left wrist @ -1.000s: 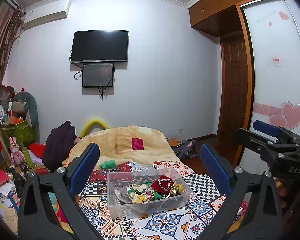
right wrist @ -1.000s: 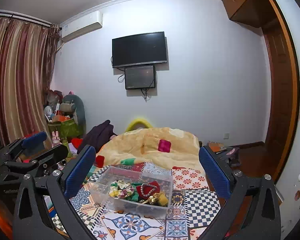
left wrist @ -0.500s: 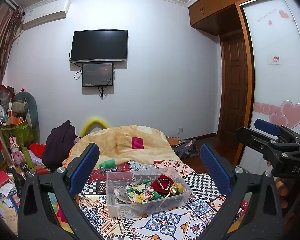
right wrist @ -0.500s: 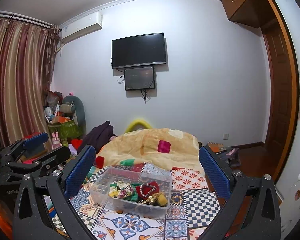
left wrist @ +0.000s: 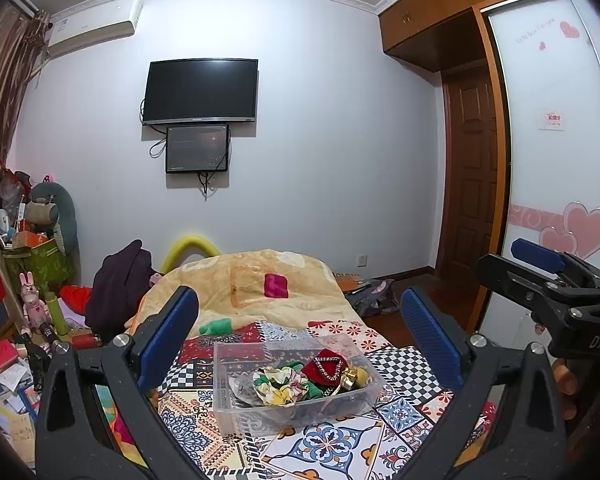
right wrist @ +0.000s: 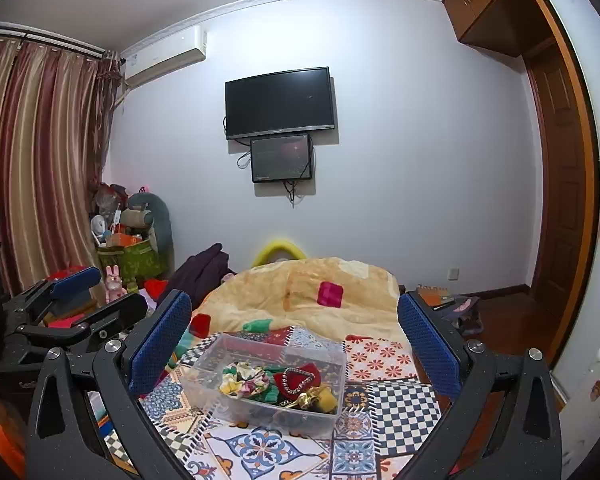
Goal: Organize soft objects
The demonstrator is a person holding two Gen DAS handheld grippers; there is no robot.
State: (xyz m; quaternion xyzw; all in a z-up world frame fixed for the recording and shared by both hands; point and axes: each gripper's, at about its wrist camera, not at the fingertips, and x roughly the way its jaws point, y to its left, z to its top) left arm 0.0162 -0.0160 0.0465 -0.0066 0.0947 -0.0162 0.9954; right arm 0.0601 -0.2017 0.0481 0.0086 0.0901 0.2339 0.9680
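A clear plastic box [left wrist: 236,404] [right wrist: 204,372] sits on the patterned bed cover. It holds several soft items: floral scrunchies [left wrist: 278,384] [right wrist: 242,378], a red heart-shaped piece with beads [left wrist: 327,369] [right wrist: 296,379], and a yellow and gold piece [left wrist: 354,376] [right wrist: 320,397]. My left gripper [left wrist: 298,340] is open and empty, held above and short of the box. My right gripper [right wrist: 294,340] is open and empty, likewise short of the box. Each gripper shows at the other view's edge, the right one [left wrist: 548,280] and the left one [right wrist: 76,308].
A yellow blanket [left wrist: 260,284] with a pink patch lies behind the box. A green soft item [left wrist: 216,326] and a red one [right wrist: 200,324] lie on the bed near it. Clutter and toys [left wrist: 32,280] stand at the left. A wardrobe [left wrist: 556,160] stands at the right.
Almost nothing has changed. Both grippers stay open and the views drift only slightly.
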